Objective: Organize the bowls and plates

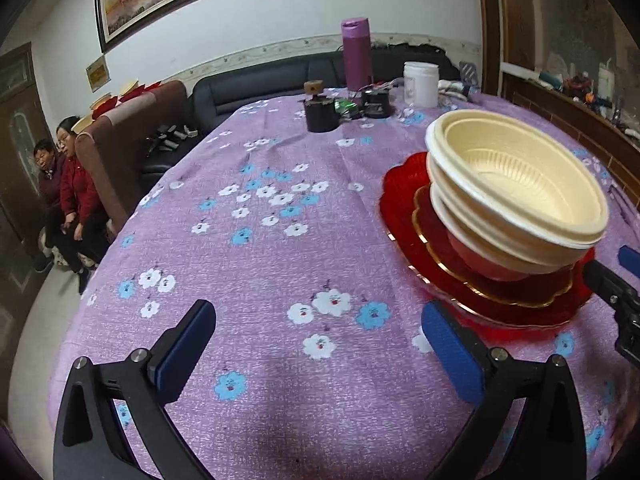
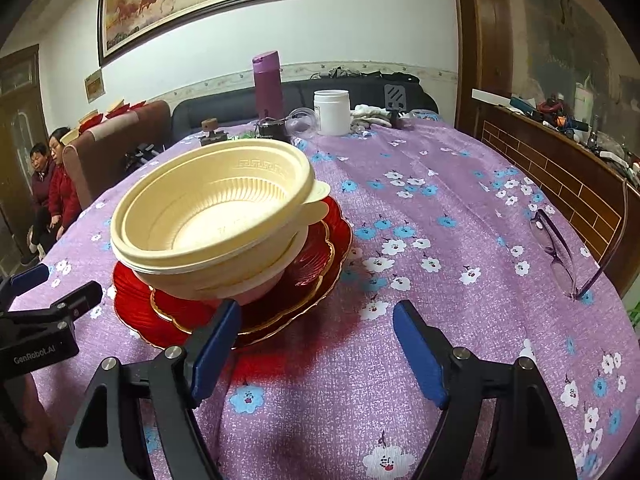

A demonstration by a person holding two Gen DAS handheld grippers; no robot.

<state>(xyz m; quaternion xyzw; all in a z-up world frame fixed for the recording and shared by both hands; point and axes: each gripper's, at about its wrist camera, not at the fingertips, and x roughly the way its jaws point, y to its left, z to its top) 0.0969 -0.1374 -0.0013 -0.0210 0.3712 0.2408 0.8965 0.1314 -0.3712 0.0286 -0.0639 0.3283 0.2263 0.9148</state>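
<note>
A stack of cream plastic bowls [image 1: 520, 196] [image 2: 212, 216] leans on a stack of red plates with gold rims [image 1: 404, 200] [image 2: 316, 264] on the purple flowered tablecloth. My left gripper [image 1: 320, 336] is open and empty, with the stack to its right. My right gripper [image 2: 316, 340] is open and empty, just in front of the plates; its left finger [image 2: 216, 344] is near the plate rim. The right gripper's fingers [image 1: 608, 280] show at the right edge of the left wrist view, and the left gripper [image 2: 52, 300] shows at the left of the right wrist view.
At the far table edge stand a purple flask [image 1: 355, 54] [image 2: 267, 82], a white jar [image 1: 420, 84] [image 2: 331, 112], a dark pot [image 1: 320, 114] and small clutter. Glasses [image 2: 560, 256] lie at the right. Two people [image 1: 64, 184] sit at the left by a sofa.
</note>
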